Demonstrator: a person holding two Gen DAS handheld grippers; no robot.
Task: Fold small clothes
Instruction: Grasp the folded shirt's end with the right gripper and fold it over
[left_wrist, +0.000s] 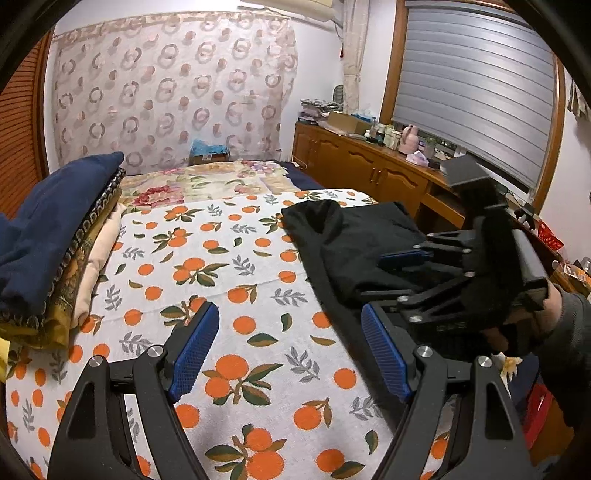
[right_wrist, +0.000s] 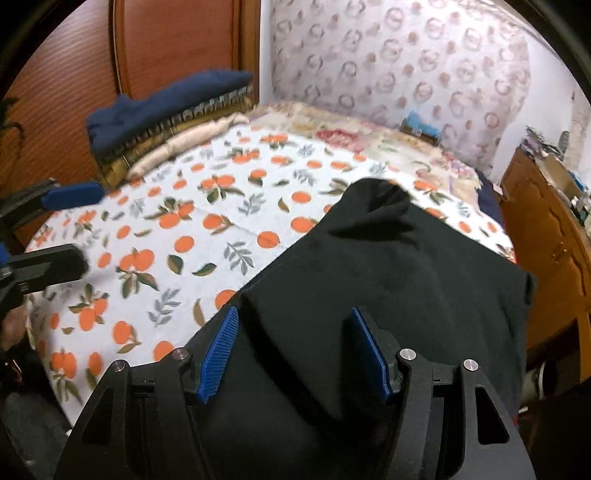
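A black garment (left_wrist: 354, 243) lies folded on the right side of the bed's orange-print cover (left_wrist: 236, 280); it fills the right wrist view (right_wrist: 388, 280). My left gripper (left_wrist: 290, 354) is open and empty above the cover, left of the garment. My right gripper (right_wrist: 293, 350) is open just over the garment's near part, with the cloth below and between its blue pads (right_wrist: 218, 354); I cannot tell if they touch it. The right gripper also shows in the left wrist view (left_wrist: 380, 284), held by a hand. The left gripper shows at the left edge of the right wrist view (right_wrist: 62, 225).
A stack of folded clothes (left_wrist: 55, 251) with a navy piece on top sits at the bed's left side (right_wrist: 162, 110). A wooden cabinet (left_wrist: 369, 162) with clutter runs along the right wall. A patterned curtain (left_wrist: 173, 85) hangs behind the bed.
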